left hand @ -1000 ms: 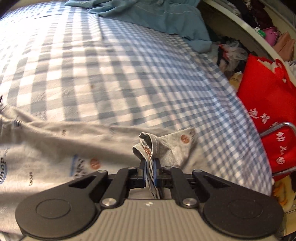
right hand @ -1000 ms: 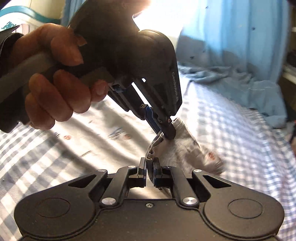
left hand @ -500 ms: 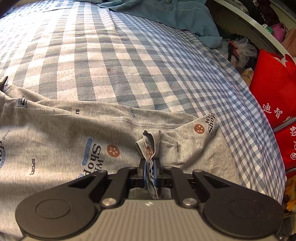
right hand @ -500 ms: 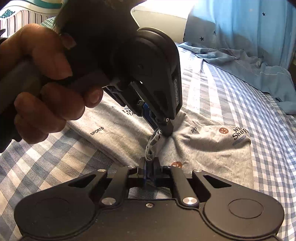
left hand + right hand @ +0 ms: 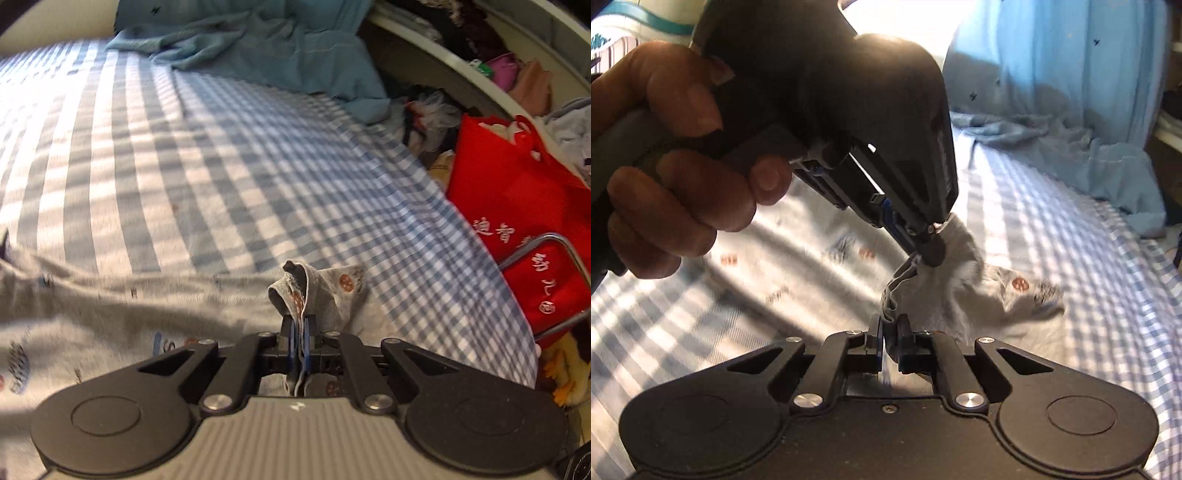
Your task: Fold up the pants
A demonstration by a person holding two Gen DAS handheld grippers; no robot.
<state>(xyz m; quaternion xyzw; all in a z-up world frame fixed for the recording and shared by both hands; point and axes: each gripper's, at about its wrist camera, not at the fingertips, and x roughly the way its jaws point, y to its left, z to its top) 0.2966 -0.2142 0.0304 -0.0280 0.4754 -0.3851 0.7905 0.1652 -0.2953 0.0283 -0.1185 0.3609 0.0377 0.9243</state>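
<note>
Mostly flat, the grey printed pants (image 5: 110,325) lie on the blue checked bedsheet (image 5: 221,166), one end bunched and lifted off it. Both the left gripper (image 5: 300,332) and right gripper (image 5: 889,338) pinch that bunched fabric, close together above the bedsheet.

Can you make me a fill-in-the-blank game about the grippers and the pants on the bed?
1. Both grippers are pinching the gray pants near the same ____.
2. The pants lie on a blue-and-white ____ bedsheet.
3. Beside the bed stands a bag colored ____.
4. In the right wrist view, the left gripper is held by a person's ____.

Missing words: corner; checked; red; hand
</note>
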